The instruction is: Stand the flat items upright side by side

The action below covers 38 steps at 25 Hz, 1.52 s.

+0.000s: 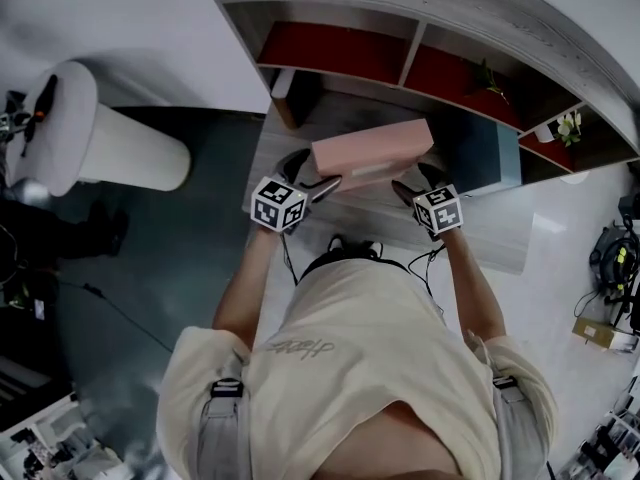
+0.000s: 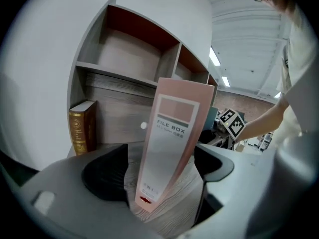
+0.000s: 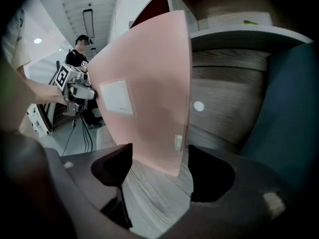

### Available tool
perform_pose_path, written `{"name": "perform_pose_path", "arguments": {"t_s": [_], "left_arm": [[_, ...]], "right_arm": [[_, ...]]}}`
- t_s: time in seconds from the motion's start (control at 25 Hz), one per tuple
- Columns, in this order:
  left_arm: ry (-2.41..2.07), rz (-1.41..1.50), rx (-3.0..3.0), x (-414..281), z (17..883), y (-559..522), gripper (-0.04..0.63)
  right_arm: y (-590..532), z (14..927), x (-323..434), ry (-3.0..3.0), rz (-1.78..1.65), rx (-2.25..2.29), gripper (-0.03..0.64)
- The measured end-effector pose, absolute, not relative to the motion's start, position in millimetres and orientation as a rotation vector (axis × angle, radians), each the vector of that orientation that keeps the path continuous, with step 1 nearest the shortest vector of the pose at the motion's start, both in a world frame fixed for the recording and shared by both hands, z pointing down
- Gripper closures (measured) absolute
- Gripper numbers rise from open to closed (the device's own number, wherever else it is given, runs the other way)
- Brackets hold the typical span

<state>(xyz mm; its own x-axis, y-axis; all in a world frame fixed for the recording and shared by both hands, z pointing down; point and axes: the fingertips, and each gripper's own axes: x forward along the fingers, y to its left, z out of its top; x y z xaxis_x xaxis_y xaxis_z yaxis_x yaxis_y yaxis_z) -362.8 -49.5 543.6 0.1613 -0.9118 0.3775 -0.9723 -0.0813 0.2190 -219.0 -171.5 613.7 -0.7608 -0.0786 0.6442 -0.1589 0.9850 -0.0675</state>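
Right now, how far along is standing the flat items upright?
Done: pink cardboard file box stands upright on the grey wooden shelf; a gold-brown hardback book stands apart by the wall. In hand: left gripper and right gripper, both open, flank the box. Left: closing that gap.

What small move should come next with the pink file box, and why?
Probably draw both tools straight back. The left tool and the right tool have open jaws on either side of the pink file box, not pressing it, and it seems to stand by itself on the wooden shelf. The upright brown book stands apart from it.
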Motion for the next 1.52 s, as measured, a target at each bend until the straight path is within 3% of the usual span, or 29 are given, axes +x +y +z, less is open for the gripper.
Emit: {"name": "perform_pose_path", "arguments": {"t_s": [0.16,0.6,0.96,1.52], "left_arm": [[-1.649,0.201,2.215,-349.4,539.2,-57.7,0.206],[-1.729,0.248,2.228,-338.7,538.9,-103.2,0.235],[-1.868,0.241,2.01,-288.4,541.7,-152.6,0.233],[-2.043,0.217,1.681,-199.6,546.1,-204.8,0.232]], "right_arm": [[-146.3,635.3,-182.2,-2.383,0.302,0.198,0.272],[-136.3,663.4,-59.4,-2.26,0.713,0.711,0.316],[-148.7,655.6,20.8,-2.248,0.767,1.003,0.331],[-250.3,673.1,58.8,-2.386,0.694,0.681,0.334]]}}
